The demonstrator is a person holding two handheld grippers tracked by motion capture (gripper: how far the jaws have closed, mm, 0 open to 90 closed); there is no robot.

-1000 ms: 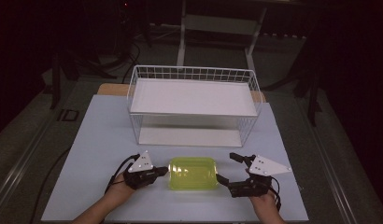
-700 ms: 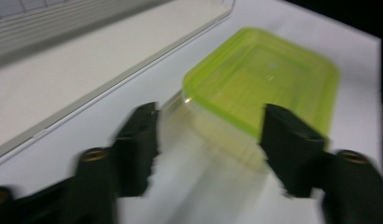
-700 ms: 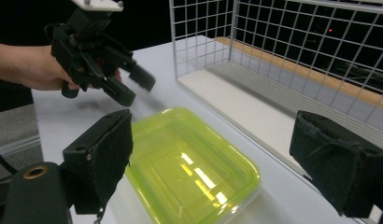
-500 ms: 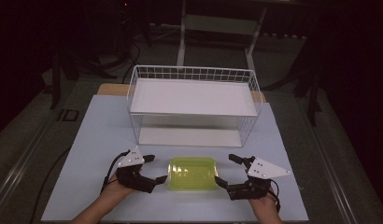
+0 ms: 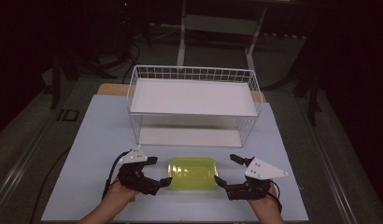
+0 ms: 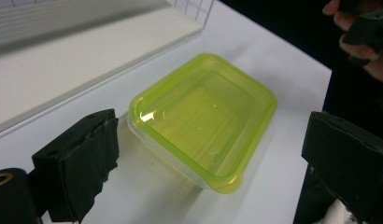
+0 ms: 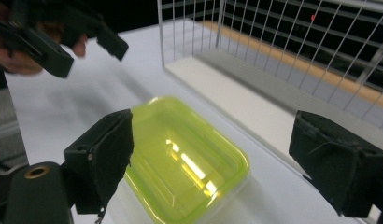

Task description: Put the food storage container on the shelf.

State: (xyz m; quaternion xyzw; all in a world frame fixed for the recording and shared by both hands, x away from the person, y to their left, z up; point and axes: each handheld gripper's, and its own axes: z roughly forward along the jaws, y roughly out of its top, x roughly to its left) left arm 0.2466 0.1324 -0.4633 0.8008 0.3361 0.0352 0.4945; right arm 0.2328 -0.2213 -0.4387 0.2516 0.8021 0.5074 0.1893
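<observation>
Container: a translucent yellow-green plastic box (image 5: 193,173), rectangular with rounded corners, glossy, topped by a lime lid with a raised rim. It lies flat near the front edge of the counter, between your two tools and just in front of the basket. No label or writing can be read on it.

Left hand-held gripper: your left hand-held gripper (image 5: 159,171) sits just left of the box. Its jaws have just been opening and now stand wide apart. Its lower fingertip reaches close to the box's left edge in the high view, and whether it touches cannot be told. In the left gripper view the black, rough-textured pads (image 6: 80,161) flank the box without pressing on it.

Right hand-held gripper: your right hand-held gripper (image 5: 227,169) sits just right of the box, jaws spread wide. In the right gripper view the matte black pads (image 7: 105,151) stand either side of the box with nothing clamped between them. A grey three-cornered plate tops each tool.

Basket: a white wire-grid basket (image 5: 194,73), rectangular and open-topped, stands behind the box. A flat white board lies inside it and another flat white panel lies beneath.

Counter: a pale, smooth, matte sheet (image 5: 96,140) covers the counter. A strip of light wood shows at its far edge.

Writing: none legible anywhere.
</observation>
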